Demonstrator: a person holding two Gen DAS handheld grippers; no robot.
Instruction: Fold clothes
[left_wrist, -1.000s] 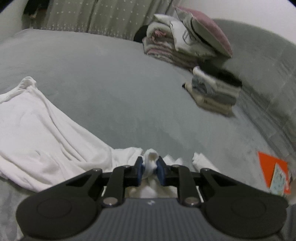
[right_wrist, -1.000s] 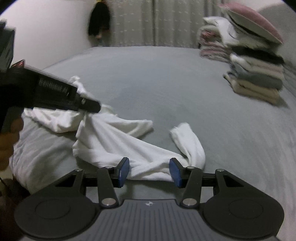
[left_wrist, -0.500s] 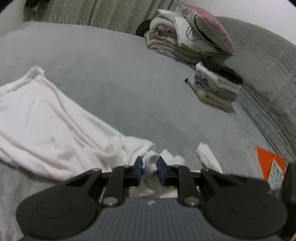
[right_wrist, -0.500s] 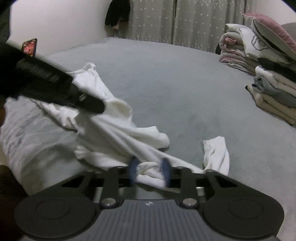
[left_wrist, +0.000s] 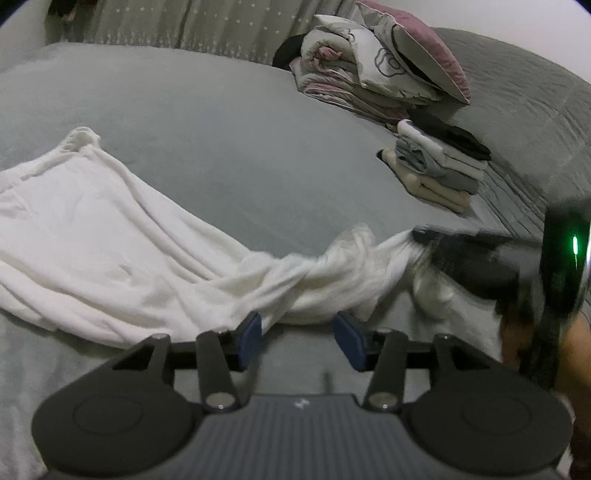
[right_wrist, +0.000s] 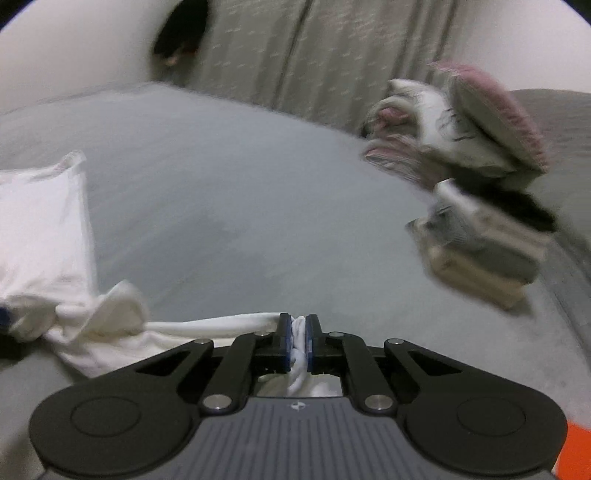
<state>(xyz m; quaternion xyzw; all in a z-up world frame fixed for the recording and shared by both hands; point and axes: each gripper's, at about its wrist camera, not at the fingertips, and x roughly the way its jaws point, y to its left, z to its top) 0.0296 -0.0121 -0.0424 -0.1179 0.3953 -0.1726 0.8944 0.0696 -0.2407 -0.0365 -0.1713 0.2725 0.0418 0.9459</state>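
White cloth (left_wrist: 110, 236) is spread out on the grey bed (left_wrist: 229, 140), with one bunched end stretched toward the right. That end is pinched tight between the blue pads of the right gripper (right_wrist: 298, 343). The left gripper (left_wrist: 297, 341) is held wide apart, just in front of the cloth, with nothing in it. Folded clothes (left_wrist: 439, 166) are stacked far off, near some pillows (left_wrist: 388, 74).

Rumpled white garment (left_wrist: 110, 236) (one end bunched, twisted) across the grey bed (left_wrist: 236, 122)
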